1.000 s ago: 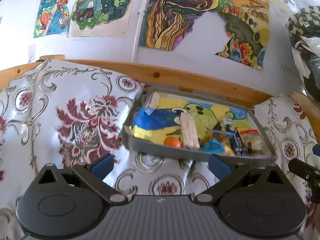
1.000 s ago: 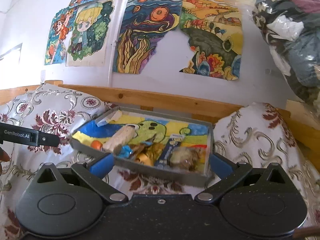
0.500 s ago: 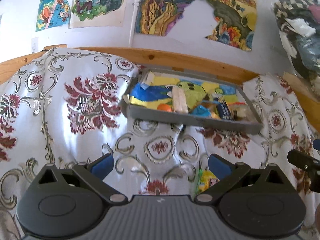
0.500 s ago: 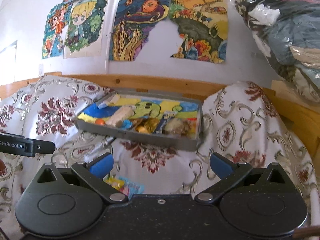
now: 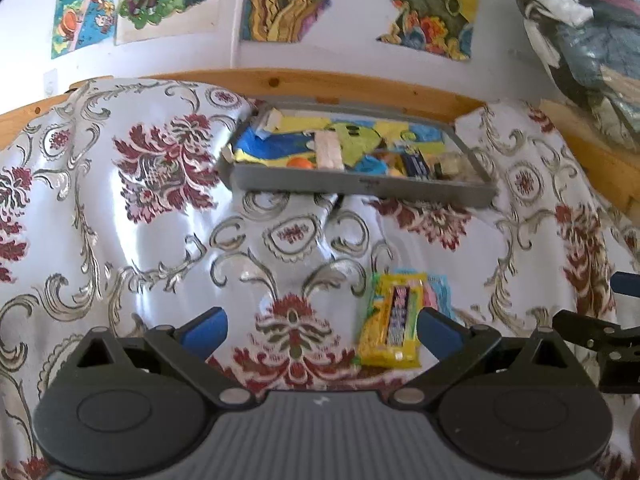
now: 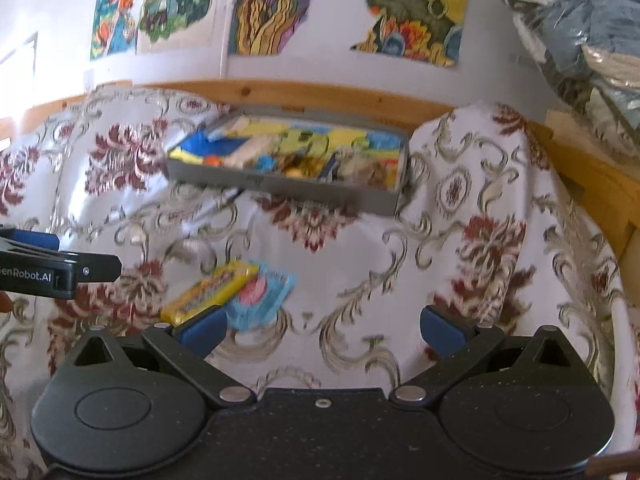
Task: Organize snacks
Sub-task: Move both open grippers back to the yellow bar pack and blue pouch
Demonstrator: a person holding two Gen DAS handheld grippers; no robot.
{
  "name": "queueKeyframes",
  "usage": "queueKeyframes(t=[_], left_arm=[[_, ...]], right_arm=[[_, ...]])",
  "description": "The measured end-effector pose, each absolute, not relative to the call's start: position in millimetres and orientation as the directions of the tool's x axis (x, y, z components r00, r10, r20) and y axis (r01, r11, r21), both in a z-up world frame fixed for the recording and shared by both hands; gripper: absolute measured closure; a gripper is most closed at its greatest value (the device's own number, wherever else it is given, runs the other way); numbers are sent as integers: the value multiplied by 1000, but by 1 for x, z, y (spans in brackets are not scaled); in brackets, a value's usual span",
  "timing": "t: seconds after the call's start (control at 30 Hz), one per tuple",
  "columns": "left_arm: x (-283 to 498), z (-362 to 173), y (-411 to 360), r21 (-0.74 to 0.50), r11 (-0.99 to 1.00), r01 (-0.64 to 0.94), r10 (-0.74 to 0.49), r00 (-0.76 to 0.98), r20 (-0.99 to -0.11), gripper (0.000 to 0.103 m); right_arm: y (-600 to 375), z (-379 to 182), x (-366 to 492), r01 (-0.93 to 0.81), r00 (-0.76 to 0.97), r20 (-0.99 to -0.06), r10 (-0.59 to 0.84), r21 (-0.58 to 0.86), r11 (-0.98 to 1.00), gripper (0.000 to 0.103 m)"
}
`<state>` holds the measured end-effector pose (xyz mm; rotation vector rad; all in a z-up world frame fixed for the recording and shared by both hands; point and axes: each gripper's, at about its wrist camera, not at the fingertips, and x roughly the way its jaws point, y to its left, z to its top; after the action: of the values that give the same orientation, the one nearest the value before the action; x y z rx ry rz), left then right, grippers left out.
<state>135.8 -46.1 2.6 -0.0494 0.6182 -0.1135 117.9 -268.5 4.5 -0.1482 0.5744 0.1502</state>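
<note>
A grey tray [image 5: 360, 190] [image 6: 280, 184] holding several snacks stands at the back of the flowered cloth, near the wooden rail. On the cloth in front lie a yellow snack packet [image 5: 392, 320] [image 6: 212, 292] and a light blue packet [image 5: 438, 290] [image 6: 262, 296] partly under it. My left gripper [image 5: 322, 330] is open, with its right finger beside the yellow packet and nothing between the fingers. My right gripper [image 6: 322, 330] is open too, its left finger close to both packets.
A white cloth with dark red flowers [image 5: 160, 208] covers the surface in folds. A wooden rail [image 5: 340, 84] runs behind the tray, under a wall of coloured drawings. A bagged bundle of clothes [image 6: 580, 40] hangs at the right.
Both grippers have pulled back from the tray and tilted down. The tray now looks farther off, and the yellow and blue packets have come into view on the cloth.
</note>
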Motion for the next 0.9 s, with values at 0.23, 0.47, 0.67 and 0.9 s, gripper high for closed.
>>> queueKeyframes(t=[0.23, 0.47, 0.67, 0.9], left_arm=[[130, -6, -50, -65, 993, 100, -119, 787, -605, 0], [132, -10, -51, -48, 994, 94, -103, 776, -623, 0], [136, -11, -54, -33, 994, 103, -101, 770, -631, 0], [142, -13, -57, -16, 993, 116, -100, 764, -638, 0]], right_arm=[[-266, -8, 121, -198, 798, -594, 104, -96, 975, 1], [-260, -19, 128, -216, 787, -608, 110, -104, 971, 1], [-256, -23, 131, -226, 794, -599, 110, -122, 966, 1], [-252, -27, 140, -237, 807, -580, 110, -148, 960, 1]])
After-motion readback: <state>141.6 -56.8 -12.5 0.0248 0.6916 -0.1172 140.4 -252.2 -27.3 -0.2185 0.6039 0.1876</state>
